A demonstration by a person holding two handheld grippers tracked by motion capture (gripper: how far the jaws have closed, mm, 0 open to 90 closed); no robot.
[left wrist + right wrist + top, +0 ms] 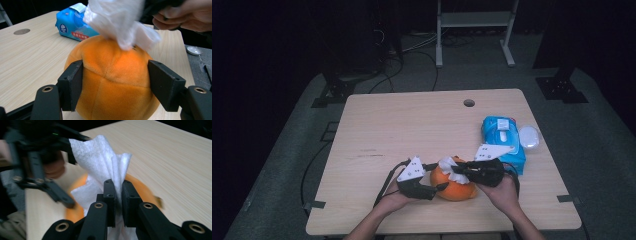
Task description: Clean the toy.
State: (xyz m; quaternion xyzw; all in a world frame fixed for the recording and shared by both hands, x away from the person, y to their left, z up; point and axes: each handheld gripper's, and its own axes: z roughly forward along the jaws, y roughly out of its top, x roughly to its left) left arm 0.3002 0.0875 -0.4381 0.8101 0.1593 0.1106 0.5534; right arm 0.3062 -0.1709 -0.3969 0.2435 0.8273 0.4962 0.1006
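Lower centre of the high view: left gripper (432, 189) clamps the orange plush ball (454, 187) steady while right gripper (462, 172) pinches a white wipe (452, 169) on its top; keep strokes light so the ball stays seated.

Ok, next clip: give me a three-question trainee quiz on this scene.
1. True or false: the left gripper has the orange plush between its jaws.
2. What does the right gripper pinch? A) wipe B) pack C) cable
3. Fill in: the blue wipe pack lies on the table beside a white ____.

Key: 1 true; 2 A, the white wipe; 3 lid, as far as the high view tells.
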